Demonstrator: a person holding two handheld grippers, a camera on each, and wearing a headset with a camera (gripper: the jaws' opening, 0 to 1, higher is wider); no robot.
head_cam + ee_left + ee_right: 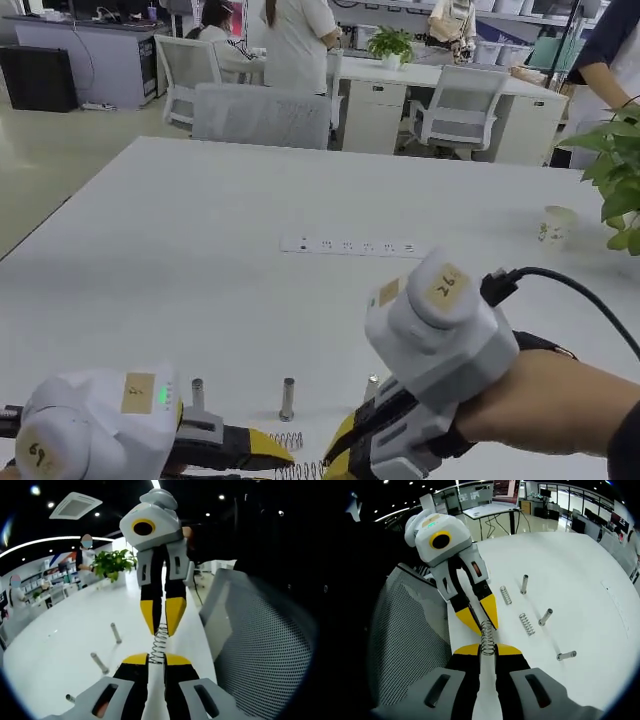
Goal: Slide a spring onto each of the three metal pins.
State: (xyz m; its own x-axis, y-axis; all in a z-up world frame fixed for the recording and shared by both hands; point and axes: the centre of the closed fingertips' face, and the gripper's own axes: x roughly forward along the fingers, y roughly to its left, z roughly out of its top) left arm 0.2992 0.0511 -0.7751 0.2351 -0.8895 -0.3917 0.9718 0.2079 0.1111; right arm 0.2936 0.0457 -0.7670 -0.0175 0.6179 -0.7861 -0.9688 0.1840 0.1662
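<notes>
We've got one spring (488, 636) pinched at both ends at the near edge of the table (580, 565). The left gripper (482, 620) is clamped on its far end and the right gripper (487, 651) on its near end, with the coil running straight between the yellow tips. Directions below are read in the right gripper view, from the held spring. Count is three springs. One is held, one loose spring (506, 595) lies at 1 o'clock, and the other loose spring (526, 623) lies between 2 and 3, both flat on the table. There are three pins, all bare and, per the head view, standing upright. The first pin (524, 584) is at 1 o'clock, the second pin (545, 616) at 2, and the third pin (566, 655) just past 3. The loose springs sit between us and the pins, near them but not touching. On handling, we judge the spring very light, thin wire, soft along its axis and quick to buckle sideways. It's round and slick enough to ping out of a hard pinch, so we'd use light clamp force. The best hold is across the coil sides near one end, leaving the other end's bore open for the pin. With both ends pinched now, one gripper has to let go before we thread it. The pins look stiff and need no hold as long as we come down square.
</notes>
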